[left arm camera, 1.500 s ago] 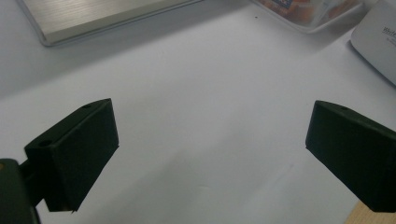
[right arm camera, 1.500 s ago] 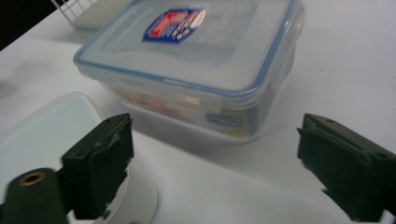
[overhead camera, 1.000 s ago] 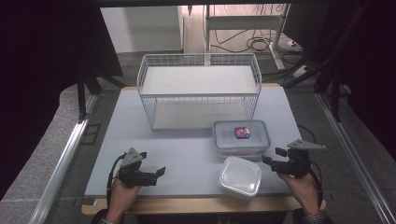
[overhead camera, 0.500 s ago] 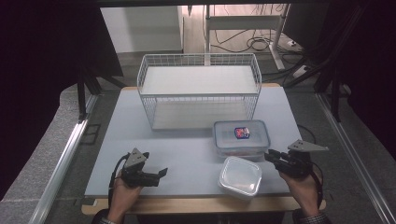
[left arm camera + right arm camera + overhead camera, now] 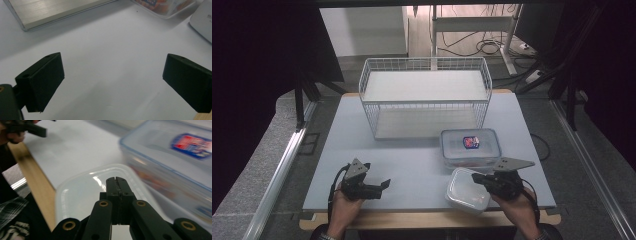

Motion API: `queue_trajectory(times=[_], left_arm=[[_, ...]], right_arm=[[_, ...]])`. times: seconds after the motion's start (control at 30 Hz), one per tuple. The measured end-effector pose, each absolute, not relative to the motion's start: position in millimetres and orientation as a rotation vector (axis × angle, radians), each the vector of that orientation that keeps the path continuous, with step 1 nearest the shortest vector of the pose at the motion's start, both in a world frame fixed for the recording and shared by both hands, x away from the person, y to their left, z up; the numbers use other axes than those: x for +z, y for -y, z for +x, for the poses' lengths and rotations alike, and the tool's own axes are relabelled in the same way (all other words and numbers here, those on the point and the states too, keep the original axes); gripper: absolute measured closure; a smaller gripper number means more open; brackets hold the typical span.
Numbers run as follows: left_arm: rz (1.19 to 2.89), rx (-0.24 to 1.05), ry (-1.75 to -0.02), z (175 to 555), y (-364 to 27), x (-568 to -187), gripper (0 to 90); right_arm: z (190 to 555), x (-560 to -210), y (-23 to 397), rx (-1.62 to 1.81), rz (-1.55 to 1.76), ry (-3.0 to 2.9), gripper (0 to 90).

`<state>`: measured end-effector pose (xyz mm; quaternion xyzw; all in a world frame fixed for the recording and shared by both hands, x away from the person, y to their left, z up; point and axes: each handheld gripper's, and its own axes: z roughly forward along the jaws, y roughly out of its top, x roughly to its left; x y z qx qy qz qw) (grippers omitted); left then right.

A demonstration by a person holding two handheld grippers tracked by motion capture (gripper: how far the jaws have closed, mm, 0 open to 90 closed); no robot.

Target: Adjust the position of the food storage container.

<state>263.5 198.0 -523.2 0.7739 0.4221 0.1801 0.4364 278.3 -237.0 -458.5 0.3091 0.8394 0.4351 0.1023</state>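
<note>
Here the right gripper point(image 5: 480, 178) — jaws just closed flat together on nothing — hung over the near, lidless clear plastic tub point(image 5: 467, 190), the left gripper point(image 5: 382, 185) gaping well apart.

Left gripper point(image 5: 384, 185): matt black body, topped by a grey three-cornered plate; a black cable loops from its rear past the hand point(image 5: 343, 209). Its fingertips point(image 5: 46, 80) are blunt black wedge-shaped blocks, each with a small round hole near the upper edge; a brass-coloured fastener sits behind the nearer block. Right gripper point(image 5: 116, 180): black, flat bar linkages pinned with brass-ringed pivots, two bars converging on narrow black tips; a larger grey three-cornered plate rides above the body, and a thin black cable trails behind it along the wrist. A dark plaid sleeve with pale checks appears behind and beside this gripper.
</note>
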Motion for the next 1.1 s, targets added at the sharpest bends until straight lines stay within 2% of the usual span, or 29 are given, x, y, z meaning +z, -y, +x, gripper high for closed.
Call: queue_trajectory(times=[0.4,0.57,0.9,1.1], left_arm=[[1.941,0.438,-1.043,264.2,-195.4,-524.6,3.4],[1.946,0.434,-1.044,264.2,-195.0,-524.9,3.4],[1.955,0.435,-1.047,265.0,-193.4,-526.1,3.5],[1.96,0.435,-1.049,265.6,-193.6,-526.5,3.6]], right_arm=[[251.6,-467.6,178.8,1.292,0.724,-2.669,89.5],[244.3,-473.4,169.8,1.223,0.647,-2.764,89.4],[228.6,-472.2,218.3,1.132,0.708,-2.721,89.5],[234.6,-468.7,253.7,1.092,0.844,-2.646,89.4]])
